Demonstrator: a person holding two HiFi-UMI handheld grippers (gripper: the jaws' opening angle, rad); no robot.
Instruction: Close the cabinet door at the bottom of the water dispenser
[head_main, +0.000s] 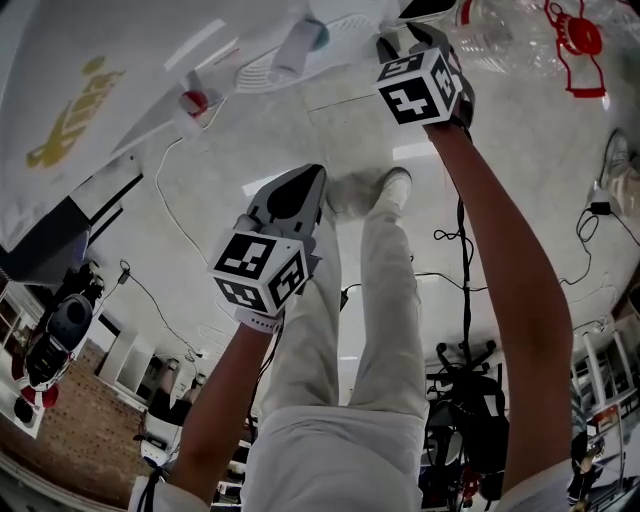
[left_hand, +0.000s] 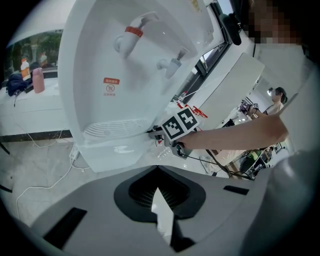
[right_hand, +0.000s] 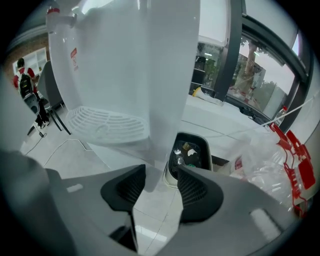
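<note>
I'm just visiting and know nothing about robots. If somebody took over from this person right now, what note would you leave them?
Left gripper: fingers shut, empty, held back from the water dispenser.
Right gripper: fingers apart, with a white edge of the dispenser between them; whether they touch it is unclear.
Done: the right gripper is up against the dispenser, below its drip tray.
Left: push the cabinet door shut. Whether it is open or closed isn't visible.

Water dispenser top beyond view's edge; red label print illegible.
</note>
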